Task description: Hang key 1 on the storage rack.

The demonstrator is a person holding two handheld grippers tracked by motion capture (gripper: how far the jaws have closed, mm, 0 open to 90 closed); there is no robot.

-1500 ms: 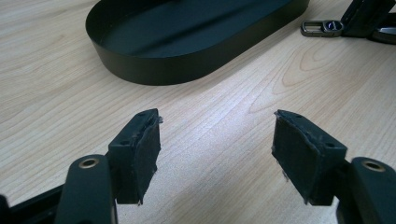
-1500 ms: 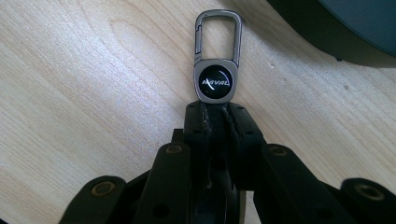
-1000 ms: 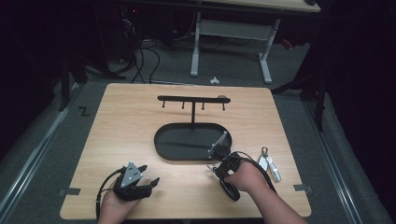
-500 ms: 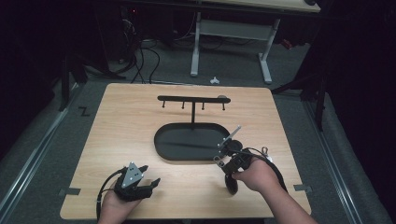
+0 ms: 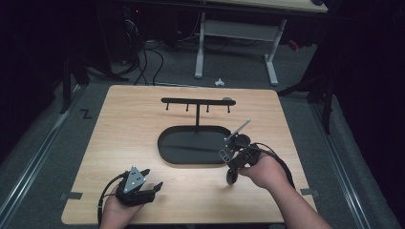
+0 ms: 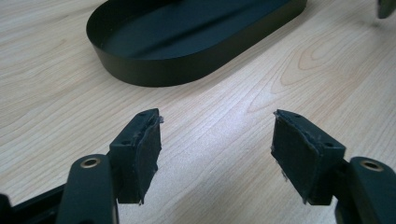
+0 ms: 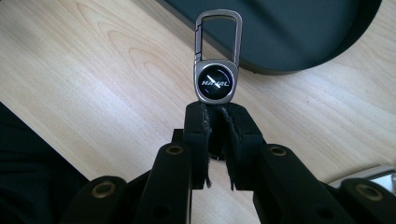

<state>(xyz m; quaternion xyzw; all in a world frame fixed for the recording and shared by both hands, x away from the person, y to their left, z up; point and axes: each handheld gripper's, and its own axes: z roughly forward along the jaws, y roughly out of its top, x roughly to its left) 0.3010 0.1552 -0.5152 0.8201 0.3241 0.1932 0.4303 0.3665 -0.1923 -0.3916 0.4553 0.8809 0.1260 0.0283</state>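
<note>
A metal keychain (image 7: 217,79) with a carabiner clip and a round black badge sticks up from my right gripper (image 7: 217,112), whose jaws are shut on its lower end. In the high view my right gripper (image 5: 230,156) hovers at the right end of the black oval tray (image 5: 167,148), with the keychain (image 5: 223,155) at its tip. A black T-shaped rack (image 5: 197,101) with several small hooks stands in the tray. My left gripper (image 5: 145,188) rests near the table's front edge, and its jaws (image 6: 217,135) stand open over bare wood with nothing between them.
The tray's near wall (image 6: 159,74) lies ahead of the left gripper. A silver object (image 7: 376,175) peeks in at the right gripper view's lower right. Table legs (image 5: 200,43) and cables stand on the floor beyond the far edge.
My right hand has risen a little with the keychain still in its jaws, now covering a small silver item beside it. The left gripper has not moved.
</note>
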